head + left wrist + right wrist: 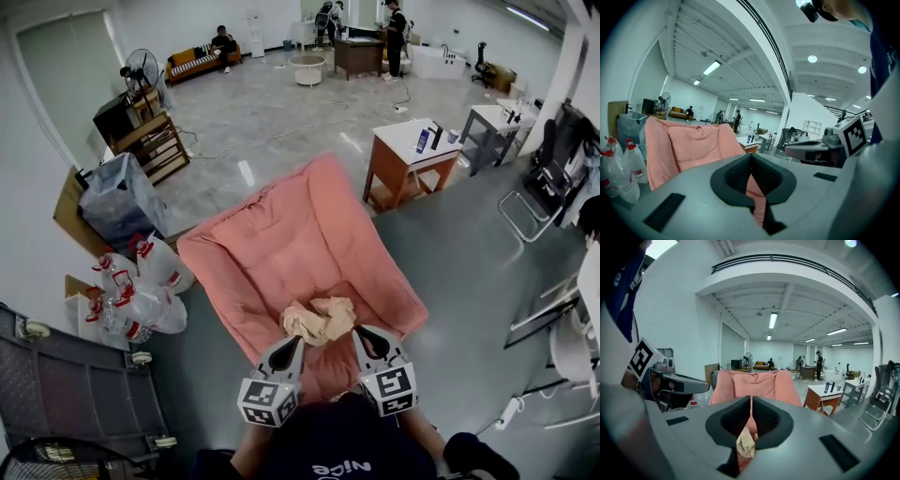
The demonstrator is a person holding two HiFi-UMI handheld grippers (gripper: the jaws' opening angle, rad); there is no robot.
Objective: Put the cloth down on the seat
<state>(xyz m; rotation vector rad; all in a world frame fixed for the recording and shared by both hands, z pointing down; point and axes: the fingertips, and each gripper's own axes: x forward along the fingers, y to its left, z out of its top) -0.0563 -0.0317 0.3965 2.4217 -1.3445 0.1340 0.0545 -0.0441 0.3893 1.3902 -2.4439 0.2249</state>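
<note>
"Right, where's the cloth (320, 322) now?"

"Bunched at lower centre of the head view, over the front of the pink seat (300, 234), between my grippers. The right gripper (360, 335) has its jaws clamped on a beige fold. The left gripper (292, 343) is closed too, but I see no cloth in it."

"How will it handle?"

"Light and limp, I reckon. I'd pinch its edges, not the bunch."

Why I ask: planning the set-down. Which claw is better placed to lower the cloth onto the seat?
Probably right. The right claw is shut on the cloth, pinched between its pads over the pink seat. The left claw is shut too, but its own view shows no cloth gripped.
</note>
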